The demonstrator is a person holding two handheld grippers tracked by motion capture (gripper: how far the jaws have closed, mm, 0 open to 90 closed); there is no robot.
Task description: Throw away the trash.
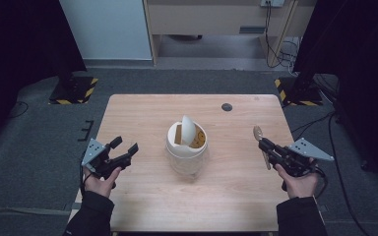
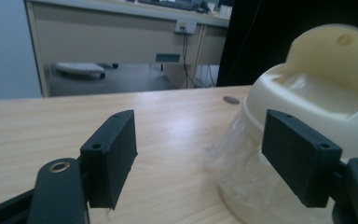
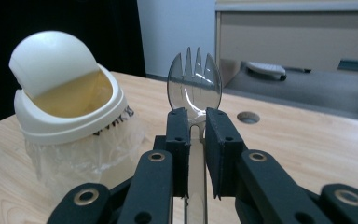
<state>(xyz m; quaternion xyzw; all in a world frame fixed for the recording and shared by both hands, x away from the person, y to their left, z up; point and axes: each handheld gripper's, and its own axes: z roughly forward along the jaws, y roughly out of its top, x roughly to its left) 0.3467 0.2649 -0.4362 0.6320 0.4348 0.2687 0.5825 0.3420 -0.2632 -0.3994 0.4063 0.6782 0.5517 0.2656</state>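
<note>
A small white bin [image 1: 187, 145] with a tilted swing lid and a clear plastic liner stands in the middle of the wooden table [image 1: 138, 110]. My left gripper [image 1: 125, 145] hovers to the left of the bin, open with nothing between its jaws. In the left gripper view the bin [image 2: 307, 88] rises close behind the right jaw of that gripper [image 2: 198, 158]. My right gripper [image 1: 264, 144], right of the bin, is shut on a clear plastic spork [image 1: 258, 132]. The right gripper view shows the spork [image 3: 195, 79] upright, its tines above the gripper [image 3: 196, 126], and the bin [image 3: 65, 102] beyond to the left.
A dark round cable hole [image 1: 227, 106] sits near the table's far edge. Beyond the table are a grey floor, two stand bases with yellow-black tape [image 1: 74, 91], and a wooden desk [image 1: 216, 19] with cables.
</note>
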